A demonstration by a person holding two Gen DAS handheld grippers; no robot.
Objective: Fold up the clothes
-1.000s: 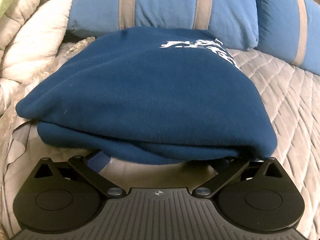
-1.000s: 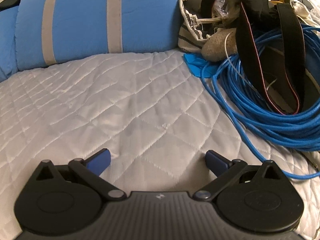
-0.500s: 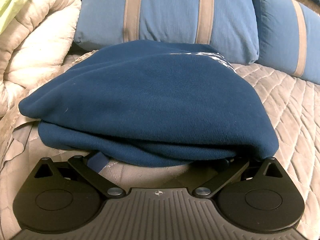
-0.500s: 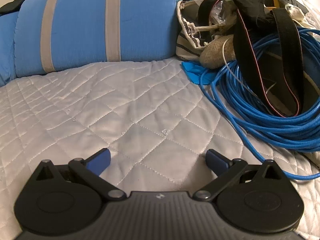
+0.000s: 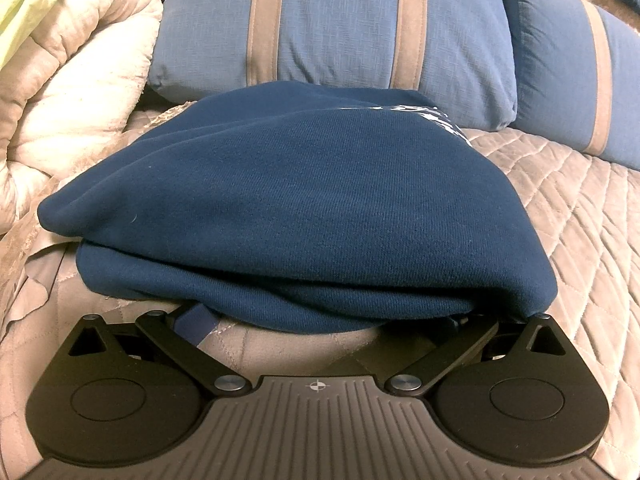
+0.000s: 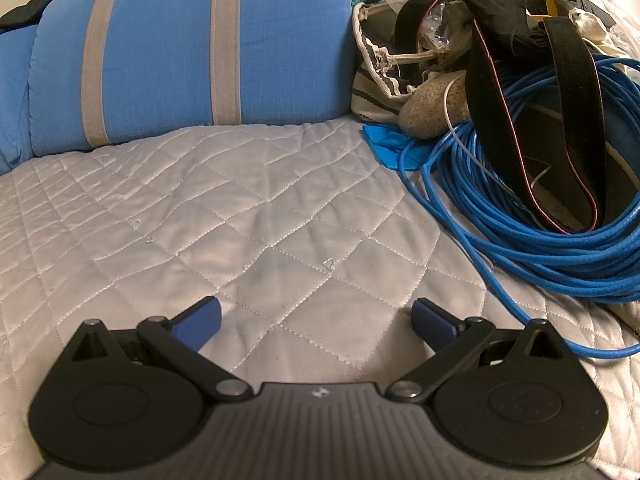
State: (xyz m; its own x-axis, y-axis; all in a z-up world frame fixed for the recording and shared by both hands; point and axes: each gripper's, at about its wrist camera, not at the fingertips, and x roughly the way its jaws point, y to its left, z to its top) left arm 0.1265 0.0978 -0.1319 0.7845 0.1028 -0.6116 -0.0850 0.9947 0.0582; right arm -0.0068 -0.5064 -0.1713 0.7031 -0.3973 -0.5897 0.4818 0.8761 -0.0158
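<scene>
Navy fleece fills our left wrist view: a folded blue sweatshirt (image 5: 304, 208) lies in stacked layers on the quilted bedspread (image 5: 580, 216), its near edge draped over the tips of our left gripper (image 5: 320, 320). Both fingers are spread wide, one at each lower corner of the bundle; the blue pad of the near-left finger (image 5: 196, 318) pokes out from under the cloth, while the other fingertip is hidden beneath the hem. We cannot tell whether either pad presses the fabric, and nothing is pinched between them. White lettering (image 5: 428, 114) shows on the sweatshirt's far right side. Beyond the fingers, two blue pillows with tan stripes (image 5: 332, 20) stand against the head of the bed, and a cream comforter (image 5: 76, 92) is heaped off to the left of the fingers.

Our right gripper (image 6: 316, 318) hovers just above bare quilting with its fingers equally wide apart, both blue pads (image 6: 202, 320) in plain view and holding nothing. Ahead and left of these fingers sits another striped blue pillow (image 6: 188, 52). To the right, a coil of blue cable (image 6: 552, 248) sprawls beside the fingers, overlaid by a black strap (image 6: 496, 120), with a striped canvas bag (image 6: 380, 80) and a tan plush item (image 6: 432, 112) behind it.
</scene>
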